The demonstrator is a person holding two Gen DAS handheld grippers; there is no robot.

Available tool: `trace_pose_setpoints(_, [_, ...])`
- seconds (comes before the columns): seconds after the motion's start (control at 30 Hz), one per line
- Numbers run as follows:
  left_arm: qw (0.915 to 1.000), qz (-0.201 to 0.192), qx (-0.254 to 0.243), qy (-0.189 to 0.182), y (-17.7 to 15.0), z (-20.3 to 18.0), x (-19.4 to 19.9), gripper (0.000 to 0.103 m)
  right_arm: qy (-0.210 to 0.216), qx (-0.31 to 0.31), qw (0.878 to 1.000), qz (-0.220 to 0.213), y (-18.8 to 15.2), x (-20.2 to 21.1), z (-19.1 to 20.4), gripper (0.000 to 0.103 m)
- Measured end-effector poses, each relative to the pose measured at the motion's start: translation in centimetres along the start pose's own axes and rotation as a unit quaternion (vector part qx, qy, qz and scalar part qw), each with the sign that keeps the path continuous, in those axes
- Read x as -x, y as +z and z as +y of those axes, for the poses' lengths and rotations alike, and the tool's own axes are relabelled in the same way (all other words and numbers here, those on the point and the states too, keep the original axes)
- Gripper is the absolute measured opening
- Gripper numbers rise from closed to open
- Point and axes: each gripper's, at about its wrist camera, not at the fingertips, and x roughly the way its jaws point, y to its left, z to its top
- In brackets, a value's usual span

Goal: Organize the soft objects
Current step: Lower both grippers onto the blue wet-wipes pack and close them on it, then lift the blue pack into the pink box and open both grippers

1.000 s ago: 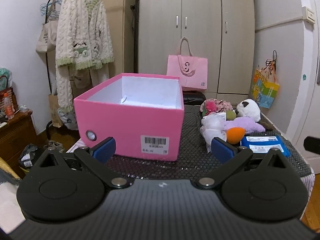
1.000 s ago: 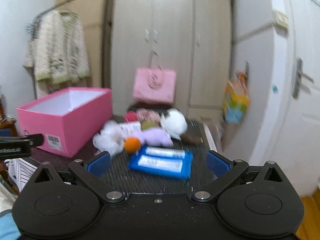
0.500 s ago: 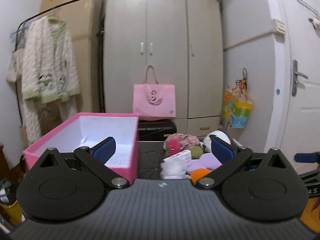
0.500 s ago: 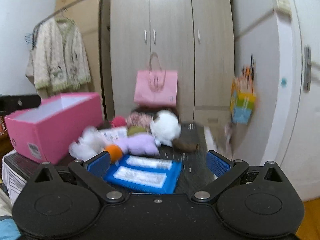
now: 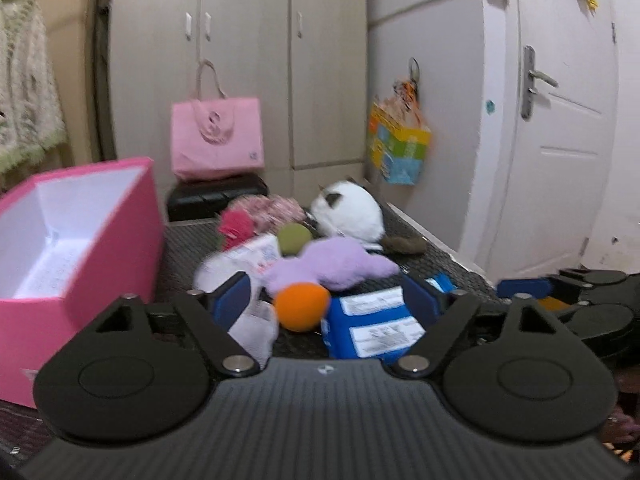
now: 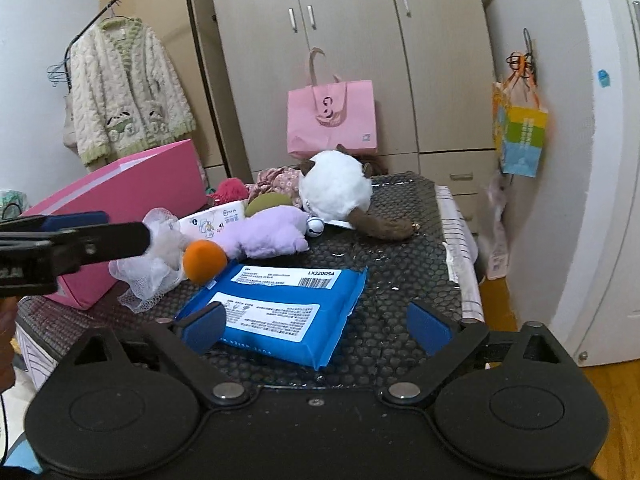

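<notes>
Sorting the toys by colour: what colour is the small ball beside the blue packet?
Orange. The ball shows best in the right wrist view, sharp against the blue packet.

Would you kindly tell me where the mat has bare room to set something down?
Bare mat lies right of the blue pack, toward the striped edge. The pink box is empty too. Crowded: the toy pile between the box and white plush.

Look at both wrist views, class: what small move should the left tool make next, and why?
Probably ease the left tool forward over the orange ball. The ball lies between its closing jaws but is not gripped yet, and the pink box stands open beside it.
</notes>
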Motion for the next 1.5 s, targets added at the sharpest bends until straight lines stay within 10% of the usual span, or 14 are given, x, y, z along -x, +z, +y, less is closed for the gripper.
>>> trace_pose_setpoints(0.47, [0.9898,0.128,0.062,-0.009,-1.6,0.3,-6.5,0.061,0.010,-0.023,1.000,-0.005,-0.3,-2.2,-2.0,0.074])
trace_pose_setpoints(0.77, [0.9890,0.123,0.066,-0.048,-1.9,-0.3,-6.4,0.043,0.036,0.010,0.999,0.016,-0.8,-1.7,-0.5,0.045])
trace_pose_setpoints(1.5, [0.9834,0.110,0.085,-0.117,-2.0,-0.7,-4.9,0.039,0.006,-0.022,1.000,0.017,-0.8,1.0,0.2,0.047])
